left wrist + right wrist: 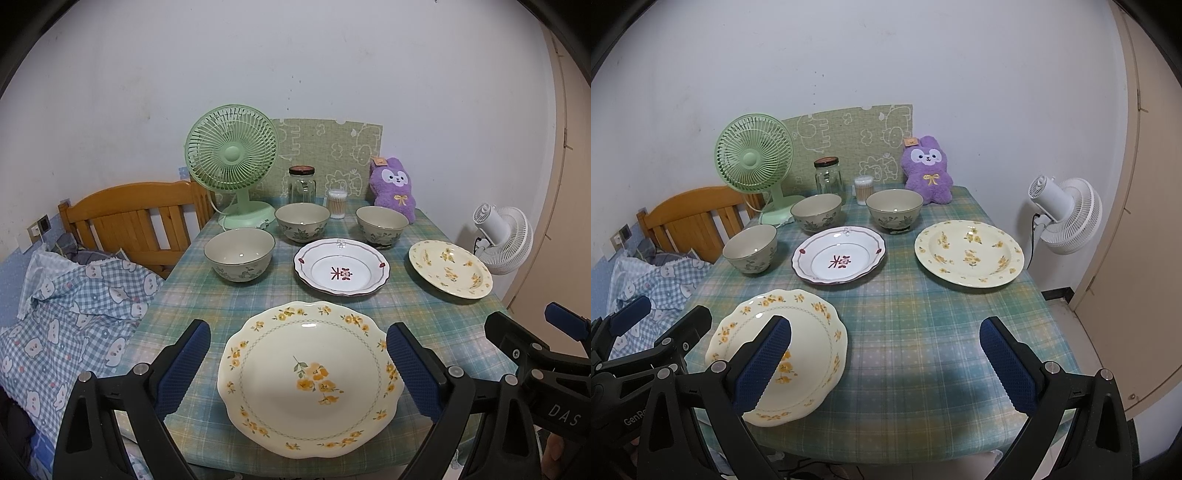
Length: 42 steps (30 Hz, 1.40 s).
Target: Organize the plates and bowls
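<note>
Plates and bowls sit apart on checked tablecloth (905,332): scalloped plate (310,376) at near edge btwn spread jaws of left gripper (299,369); right gripper (886,365) also spread (empty).

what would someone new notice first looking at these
Probably the big scalloped plate with yellow flowers at the table's near edge, framed by the open left gripper. Next, the green fan and purple plush bunny at the back, against the wall.
</note>
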{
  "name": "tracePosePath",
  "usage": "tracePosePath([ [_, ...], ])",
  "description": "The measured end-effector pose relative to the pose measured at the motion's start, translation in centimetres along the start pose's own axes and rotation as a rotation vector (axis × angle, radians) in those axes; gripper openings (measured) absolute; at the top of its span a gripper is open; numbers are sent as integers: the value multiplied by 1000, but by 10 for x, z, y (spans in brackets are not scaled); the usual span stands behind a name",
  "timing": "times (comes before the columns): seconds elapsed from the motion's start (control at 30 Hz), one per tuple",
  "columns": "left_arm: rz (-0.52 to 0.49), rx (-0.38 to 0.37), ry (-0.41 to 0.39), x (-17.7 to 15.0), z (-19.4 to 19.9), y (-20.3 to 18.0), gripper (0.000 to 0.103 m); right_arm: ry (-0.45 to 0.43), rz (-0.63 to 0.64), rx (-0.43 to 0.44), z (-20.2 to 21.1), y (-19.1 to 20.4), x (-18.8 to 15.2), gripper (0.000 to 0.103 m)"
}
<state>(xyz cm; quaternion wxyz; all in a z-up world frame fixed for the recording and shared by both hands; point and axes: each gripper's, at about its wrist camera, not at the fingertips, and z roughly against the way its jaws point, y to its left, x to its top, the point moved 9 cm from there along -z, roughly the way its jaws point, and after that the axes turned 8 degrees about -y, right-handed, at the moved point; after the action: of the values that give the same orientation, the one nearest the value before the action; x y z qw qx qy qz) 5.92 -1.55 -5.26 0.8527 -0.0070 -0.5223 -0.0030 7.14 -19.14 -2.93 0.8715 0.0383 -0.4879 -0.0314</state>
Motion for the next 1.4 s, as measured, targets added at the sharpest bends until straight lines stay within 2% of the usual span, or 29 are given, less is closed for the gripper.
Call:
tracePosePath([
  [0.97,-12,3,1,1,1,1,94,2,-1,7,1,1,0,103],
  [1.07,-21,8,11,3,-3,3,92,11,7,11,-2,5,1,97],
  [1.33,-29,14,60,2,-28,19,86,56,10,19,-26,27,4,95],
  [1.4,-32,12,82,2,-39,24,84,72,8,17,-36,33,4,91],
])
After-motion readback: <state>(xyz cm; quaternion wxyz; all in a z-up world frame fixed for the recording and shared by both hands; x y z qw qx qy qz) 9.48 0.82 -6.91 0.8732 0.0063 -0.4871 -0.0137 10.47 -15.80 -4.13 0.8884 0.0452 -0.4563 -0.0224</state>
